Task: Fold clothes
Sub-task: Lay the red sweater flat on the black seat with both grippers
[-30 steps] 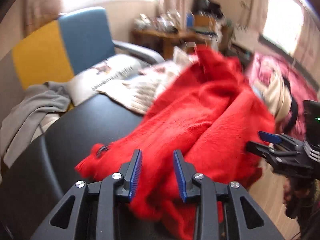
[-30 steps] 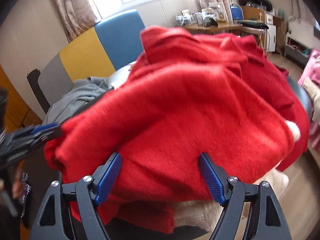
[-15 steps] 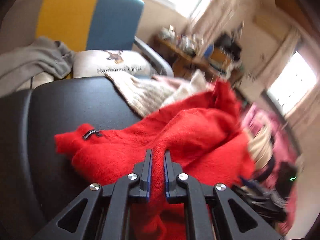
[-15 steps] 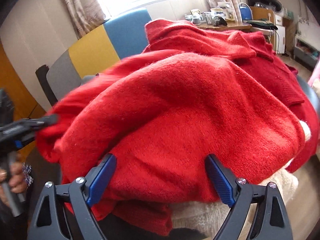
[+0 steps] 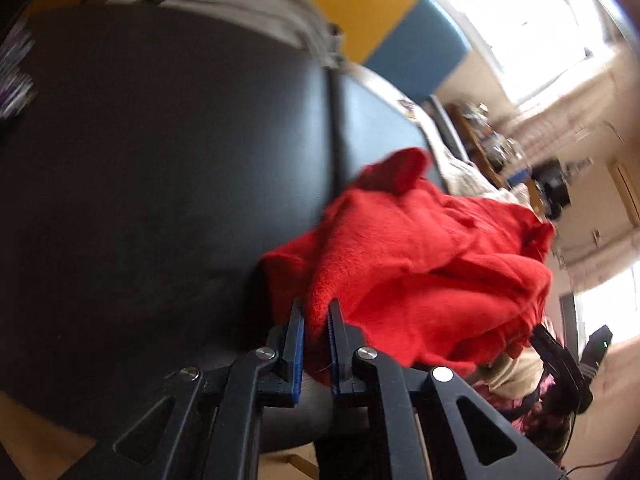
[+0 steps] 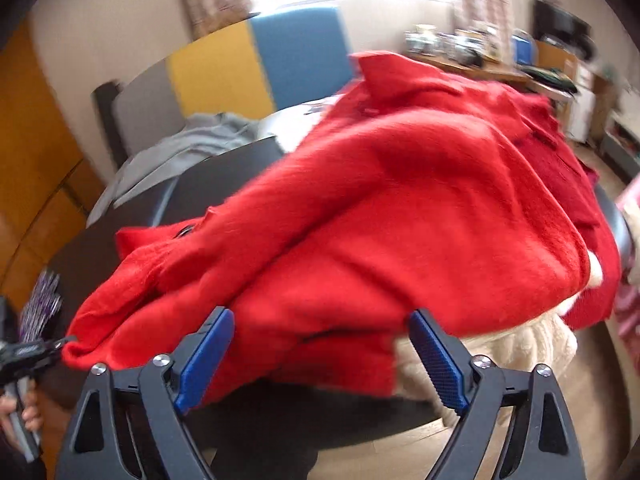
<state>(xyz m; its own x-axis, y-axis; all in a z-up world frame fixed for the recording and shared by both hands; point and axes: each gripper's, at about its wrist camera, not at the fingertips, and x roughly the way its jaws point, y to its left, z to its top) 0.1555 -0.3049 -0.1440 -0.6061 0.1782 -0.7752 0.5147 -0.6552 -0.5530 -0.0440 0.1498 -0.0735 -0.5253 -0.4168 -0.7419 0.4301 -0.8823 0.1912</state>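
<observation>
Red fuzzy knitted garment (image 6: 400, 208) lies heaped on the round black counter (image 5: 160, 160); left hand-held gripper (image 5: 317, 344) pinches its near edge; right hand-held gripper (image 6: 320, 356), jaws spread, straddles the hem without pinching; best keep the pinch firm and draw the cloth out flat before creasing.

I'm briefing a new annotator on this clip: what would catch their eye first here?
The bright red fuzzy sweater dominates, heaped on the black table over a cream knit. The left gripper is shut on its edge, while the right gripper gapes open before its near hem. Behind stands a yellow-and-blue chair back.
</observation>
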